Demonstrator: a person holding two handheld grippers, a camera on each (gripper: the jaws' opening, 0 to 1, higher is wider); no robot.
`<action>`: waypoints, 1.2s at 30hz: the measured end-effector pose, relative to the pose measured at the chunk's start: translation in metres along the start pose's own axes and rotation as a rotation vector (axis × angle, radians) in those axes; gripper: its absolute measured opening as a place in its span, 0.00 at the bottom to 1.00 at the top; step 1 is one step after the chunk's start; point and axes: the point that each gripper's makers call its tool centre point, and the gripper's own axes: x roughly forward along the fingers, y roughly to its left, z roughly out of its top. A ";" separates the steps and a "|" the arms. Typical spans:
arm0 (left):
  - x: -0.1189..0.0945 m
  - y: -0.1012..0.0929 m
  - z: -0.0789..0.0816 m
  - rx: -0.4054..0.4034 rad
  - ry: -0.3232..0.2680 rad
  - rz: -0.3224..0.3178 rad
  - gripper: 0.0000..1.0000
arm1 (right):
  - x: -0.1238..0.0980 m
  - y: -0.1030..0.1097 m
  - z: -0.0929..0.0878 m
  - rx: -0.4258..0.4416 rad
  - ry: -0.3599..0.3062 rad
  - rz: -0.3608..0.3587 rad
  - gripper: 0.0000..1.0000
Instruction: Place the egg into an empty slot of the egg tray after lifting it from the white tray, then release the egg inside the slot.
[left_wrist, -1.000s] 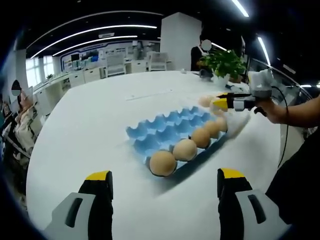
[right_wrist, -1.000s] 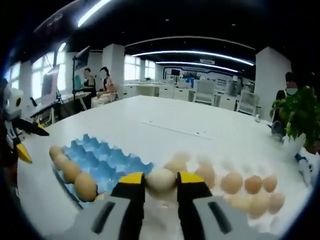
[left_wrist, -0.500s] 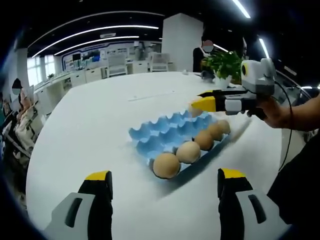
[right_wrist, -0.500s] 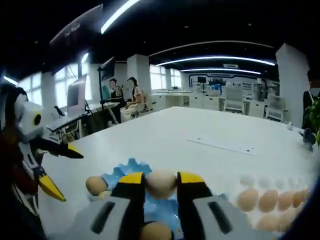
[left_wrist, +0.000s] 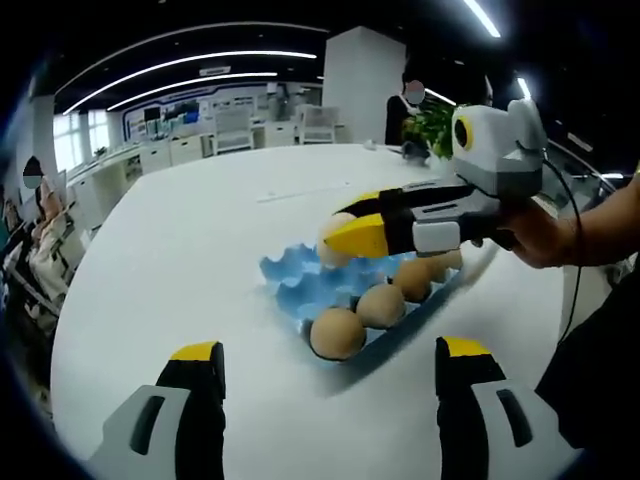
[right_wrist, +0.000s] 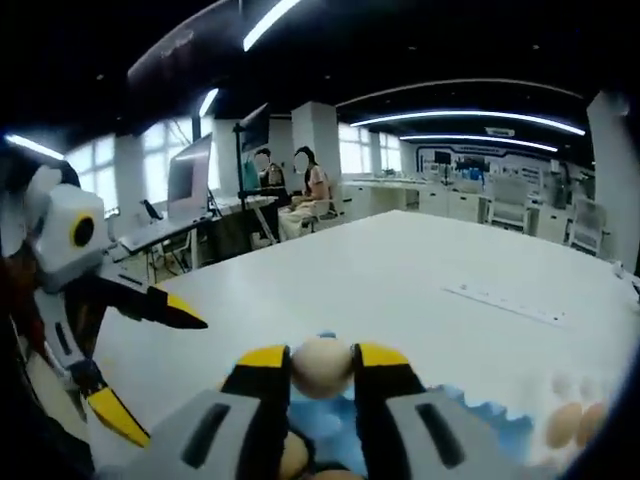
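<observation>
From the left gripper view, the left tongs (left_wrist: 328, 375) sit nearest, jaws spread wide with nothing between them, low over the white counter (left_wrist: 180, 260). Just beyond, toward 12 o'clock, lies the blue egg tray (left_wrist: 300, 285) with a row of brown eggs (left_wrist: 337, 333) along its near edge. Above its far side, coming in from 3 o'clock, the right tongs (right_wrist: 321, 372) pinch a pale egg (right_wrist: 321, 366) between yellow tips, a hand (left_wrist: 535, 232) holding them. Farther off stands a potted plant (left_wrist: 428, 118).
</observation>
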 end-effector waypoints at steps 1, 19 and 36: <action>0.000 0.000 0.000 0.000 0.000 0.000 0.87 | 0.003 0.002 -0.001 0.001 0.006 0.009 0.24; 0.000 0.003 0.001 -0.015 -0.004 0.014 0.87 | 0.030 0.022 -0.026 -0.024 0.096 0.062 0.25; 0.000 0.001 0.000 -0.015 -0.001 0.009 0.87 | 0.029 0.023 -0.037 0.072 0.128 0.075 0.25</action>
